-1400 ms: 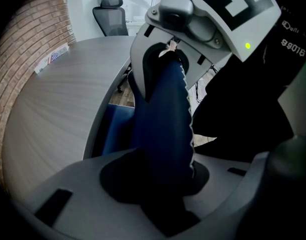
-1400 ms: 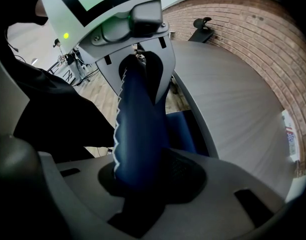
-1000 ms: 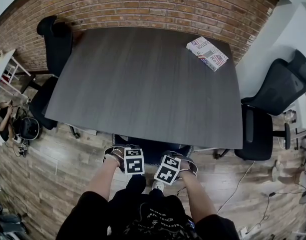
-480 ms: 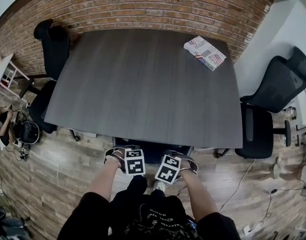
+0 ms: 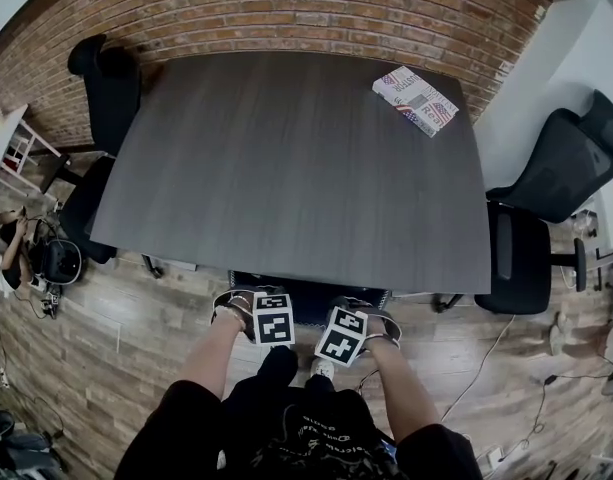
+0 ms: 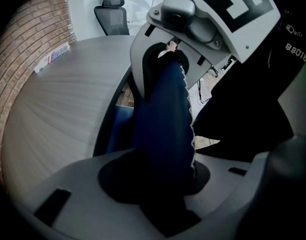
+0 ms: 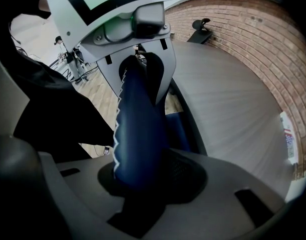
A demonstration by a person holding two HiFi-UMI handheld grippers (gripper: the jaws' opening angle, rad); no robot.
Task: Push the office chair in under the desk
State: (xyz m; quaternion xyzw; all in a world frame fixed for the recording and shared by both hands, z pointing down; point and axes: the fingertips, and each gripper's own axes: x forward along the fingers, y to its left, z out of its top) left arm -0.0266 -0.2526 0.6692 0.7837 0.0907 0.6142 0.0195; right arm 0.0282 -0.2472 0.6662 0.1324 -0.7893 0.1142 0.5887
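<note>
We're gripping the office chair (image 5: pixel 308 300) w/ both claws: L gripper (image 5: pixel 248 306) and R gripper (image 5: pixel 371 320) are each pinching the top edge of its navy backrest, side by side, pointing steeply down. The chair is sitting tucked under the near edge of the grey desk (image 5: pixel 286 168), w/ only the backrest top showing.

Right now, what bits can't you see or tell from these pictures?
- Blue chair: in the head view the desk hides its seat and wheels. Only the top edge of its back shows.
- Packet on the desk: in the head view its print is too small to read.
- Dark clutter on the floor at the left: in the head view it is too small and dim to name.
</note>
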